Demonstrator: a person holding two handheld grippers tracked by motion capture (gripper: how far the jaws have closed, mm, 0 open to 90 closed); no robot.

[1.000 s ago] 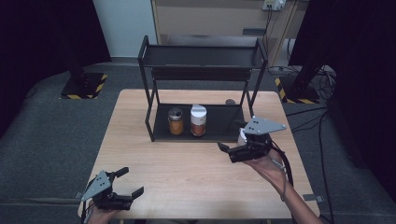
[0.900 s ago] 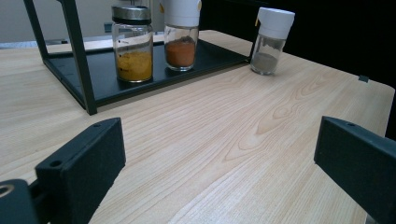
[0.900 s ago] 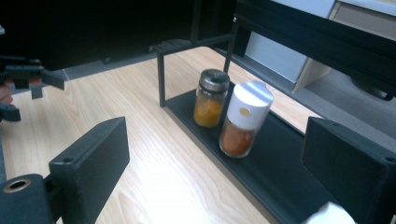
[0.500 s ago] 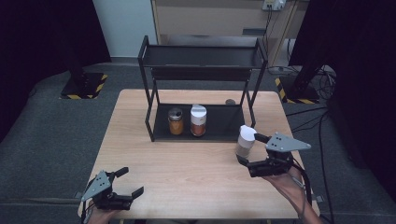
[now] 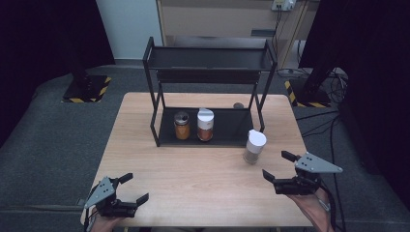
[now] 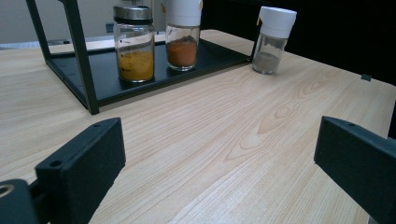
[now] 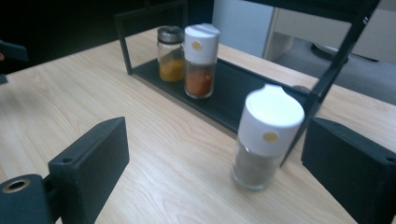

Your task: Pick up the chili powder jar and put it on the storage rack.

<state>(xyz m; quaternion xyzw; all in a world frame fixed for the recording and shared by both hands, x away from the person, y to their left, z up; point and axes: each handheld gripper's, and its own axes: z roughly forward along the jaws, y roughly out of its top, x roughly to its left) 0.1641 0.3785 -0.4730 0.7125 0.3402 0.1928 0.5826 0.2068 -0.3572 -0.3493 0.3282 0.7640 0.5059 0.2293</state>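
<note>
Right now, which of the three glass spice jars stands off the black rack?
The white-capped glass jar of grey powder, alone on the wooden table by the rack's right leg.

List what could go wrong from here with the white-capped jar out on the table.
The grey-spice jar stands upright on the table, off the rack, tall and narrow. The open right gripper is close beside it, so a careless swing might tip it. It also stands close to the rack's corner post, so a regrasp could clip that.
</note>
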